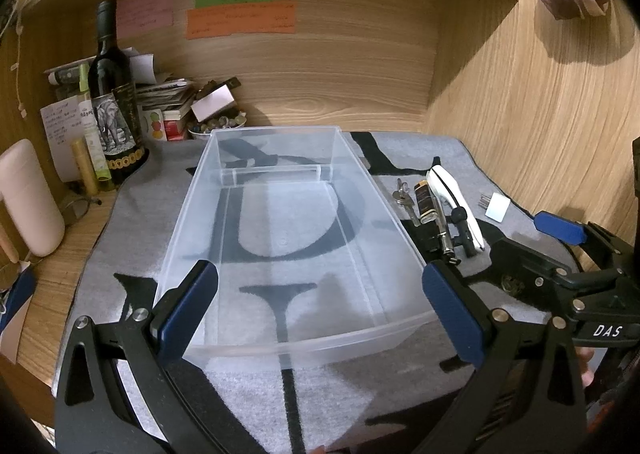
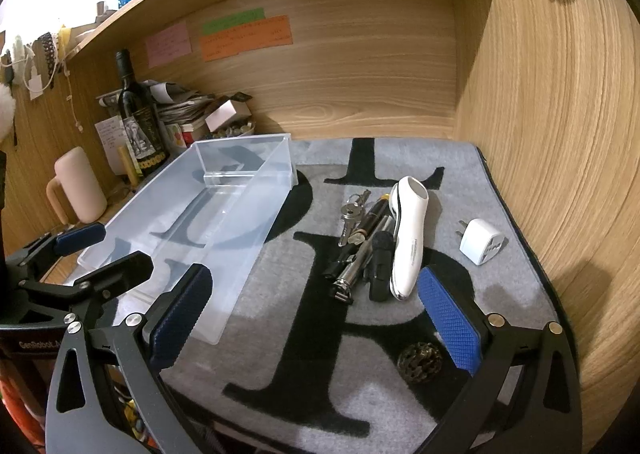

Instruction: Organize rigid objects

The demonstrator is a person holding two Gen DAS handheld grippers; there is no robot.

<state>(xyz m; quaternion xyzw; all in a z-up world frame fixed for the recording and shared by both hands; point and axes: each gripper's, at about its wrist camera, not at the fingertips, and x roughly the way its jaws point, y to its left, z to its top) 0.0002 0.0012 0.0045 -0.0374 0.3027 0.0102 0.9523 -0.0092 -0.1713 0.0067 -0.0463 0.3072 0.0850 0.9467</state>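
Left gripper (image 1: 320,310) jaws apart, straddling the near end of the clear plastic bin (image 1: 288,230), frame centre, nothing held. Right gripper (image 2: 316,318) also wide apart, hovering over the grey lettered mat (image 2: 280,406) on the counter. Right of the bin, mid-frame: keys (image 2: 351,214), a white handheld device (image 2: 408,238), black and metal tools (image 2: 360,258) bunched together. White plug adapter (image 2: 480,240) apart at right; brass ball (image 2: 420,362) by the right gripper's finger.
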